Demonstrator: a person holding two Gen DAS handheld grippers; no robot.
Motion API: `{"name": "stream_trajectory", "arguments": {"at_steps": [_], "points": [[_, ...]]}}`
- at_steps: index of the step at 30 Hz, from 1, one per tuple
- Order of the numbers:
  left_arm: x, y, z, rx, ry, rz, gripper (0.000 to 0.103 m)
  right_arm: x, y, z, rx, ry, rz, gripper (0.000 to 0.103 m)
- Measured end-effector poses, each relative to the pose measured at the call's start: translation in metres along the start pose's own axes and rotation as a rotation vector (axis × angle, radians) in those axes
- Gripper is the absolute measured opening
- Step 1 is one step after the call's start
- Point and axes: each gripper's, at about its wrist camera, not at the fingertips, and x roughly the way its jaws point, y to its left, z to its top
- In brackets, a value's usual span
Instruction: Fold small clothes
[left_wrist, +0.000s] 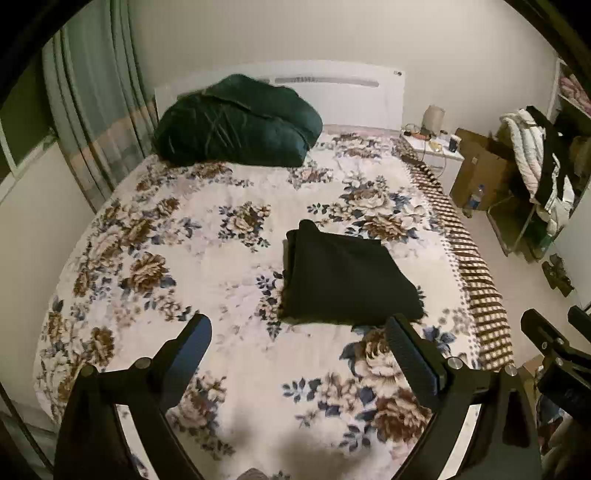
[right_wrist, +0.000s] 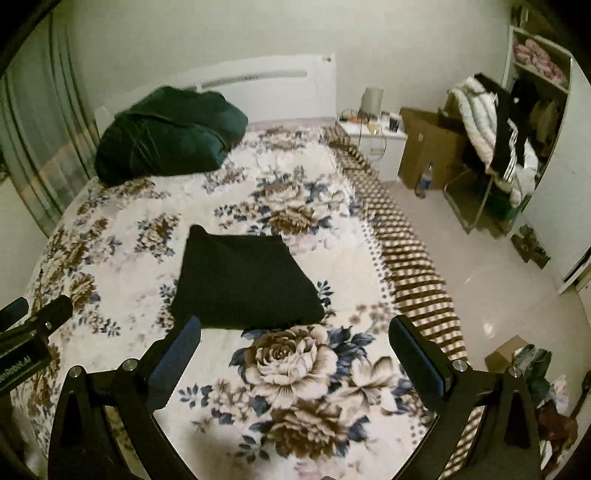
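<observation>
Left wrist view: the left tongs (left_wrist: 297, 341) hang wide apart and empty above the floral bedspread (left_wrist: 207, 280), and just beyond their tips lies the black folded garment (left_wrist: 343, 280), a compact squarish bundle resting flat on the bed, right of centre. The right tongs (right_wrist: 295, 345) show the same in their own view, spread wide with nothing between them, short of the garment's near edge and apart from it. A dark green duvet (left_wrist: 236, 122) is heaped by the headboard, well apart from the work.

Judging from the tidy shape, this piece looks folded already (whether 1 more fold is wanted I cannot tell), so the step in hand seems to be the release and check. If another fold is due, the next move calls for both tongs to pinch the near corners through all the layers and carry them over evenly, since a shallow grip would peel off only the top layer.
</observation>
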Motion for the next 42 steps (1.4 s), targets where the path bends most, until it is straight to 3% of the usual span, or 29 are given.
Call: {"name": "stream_trajectory", "arguments": {"at_steps": [10,19,23,28,42], "points": [[-0.138,0.013,-0.025,0.019,-0.103,-0.038,0.096,-0.192,0.008,-0.036,-0.007,-0.135,-0.01,0.103],[-0.21,0.017,-0.044,-0.012,-0.146,-0.019,0.096,-0.313,0.004,-0.067,-0.021,-0.203,0.008,0.103],[-0.226,0.016,-0.051,-0.03,-0.17,-0.004,0.103,-0.336,-0.002,-0.065,-0.037,-0.218,0.034,0.103],[-0.233,0.016,-0.061,-0.06,-0.176,0.012,0.103,-0.358,-0.006,-0.066,-0.065,-0.234,0.056,0.103],[-0.239,0.009,-0.068,-0.055,-0.184,0.03,0.103,-0.34,-0.016,-0.053,-0.084,-0.214,0.085,0.103]]}}
